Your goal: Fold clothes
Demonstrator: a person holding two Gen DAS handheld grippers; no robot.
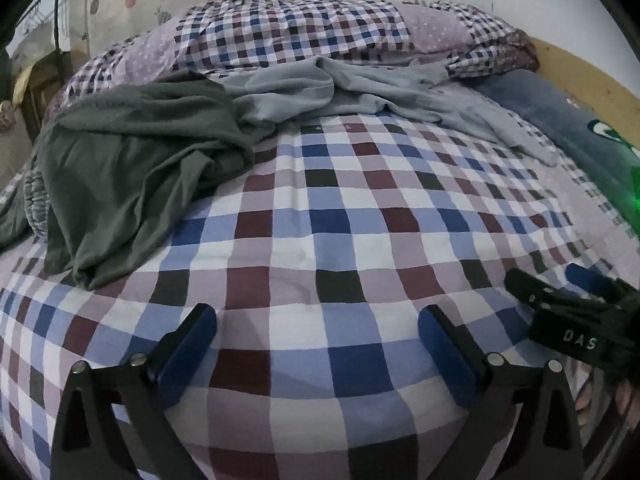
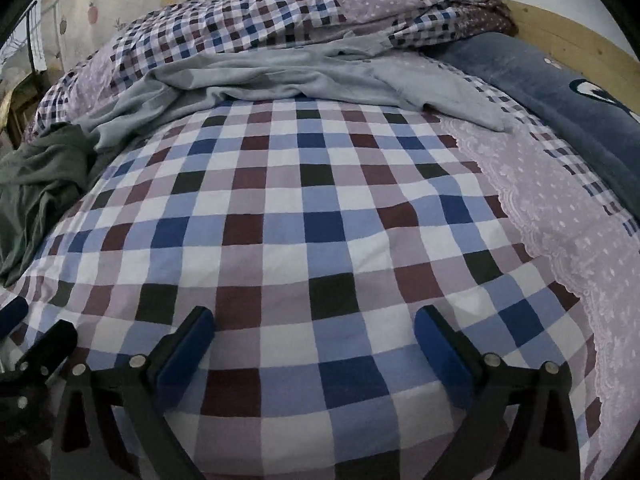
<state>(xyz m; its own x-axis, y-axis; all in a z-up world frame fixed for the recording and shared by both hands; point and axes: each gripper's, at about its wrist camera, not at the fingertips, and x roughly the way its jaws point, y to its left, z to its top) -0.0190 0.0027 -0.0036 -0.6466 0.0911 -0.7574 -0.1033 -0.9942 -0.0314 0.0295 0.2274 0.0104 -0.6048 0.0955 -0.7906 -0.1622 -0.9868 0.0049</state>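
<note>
Checkered bed, nothing folded yet: dark green garment lies crumpled far-left, nearer the left gripper. Right gripper too: jaws wide open, empty.

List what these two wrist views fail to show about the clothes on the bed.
- Dark green garment: crumpled in the left wrist view, so its type is unclear; its left end runs off the frame edge in the right wrist view.
- Light grey garment: bunched against the checked quilt, so its shape and far edge are hidden.
- Blue pillow: cut off by the right frame edge, its print unreadable.
</note>
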